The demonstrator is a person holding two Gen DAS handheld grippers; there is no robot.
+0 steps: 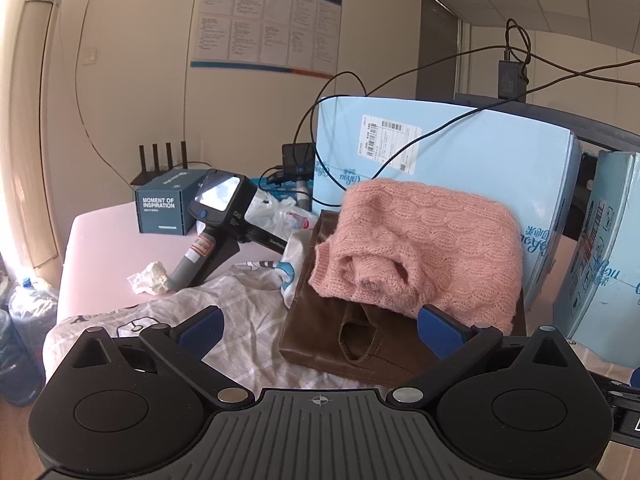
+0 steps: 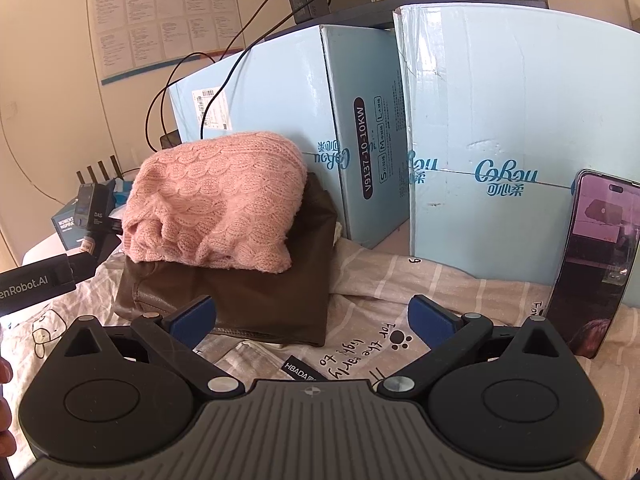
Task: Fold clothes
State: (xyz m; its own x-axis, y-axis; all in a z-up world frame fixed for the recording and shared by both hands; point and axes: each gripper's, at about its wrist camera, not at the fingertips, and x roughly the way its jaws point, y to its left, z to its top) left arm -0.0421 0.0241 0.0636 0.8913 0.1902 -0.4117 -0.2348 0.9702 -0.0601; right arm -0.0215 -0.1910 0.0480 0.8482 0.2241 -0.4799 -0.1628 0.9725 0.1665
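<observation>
A folded pink cable-knit sweater [image 1: 424, 248] lies on top of a folded brown leather garment [image 1: 352, 340]; both also show in the right wrist view, the sweater [image 2: 216, 204] above the brown garment [image 2: 256, 296]. They rest on a white printed cloth [image 1: 240, 304] that covers the table, also seen in the right wrist view [image 2: 400, 292]. My left gripper [image 1: 320, 330] is open and empty, just in front of the brown garment. My right gripper [image 2: 310, 318] is open and empty, at the brown garment's near right corner.
Pale blue cartons [image 2: 500, 140] stand close behind the stack. A phone [image 2: 592, 264] leans on the right carton. At the left lie a handheld device [image 1: 216, 216], a dark box [image 1: 168, 208], crumpled tissue [image 1: 150, 278] and plastic bags [image 1: 280, 212]. Cables [image 1: 400, 152] hang over the cartons.
</observation>
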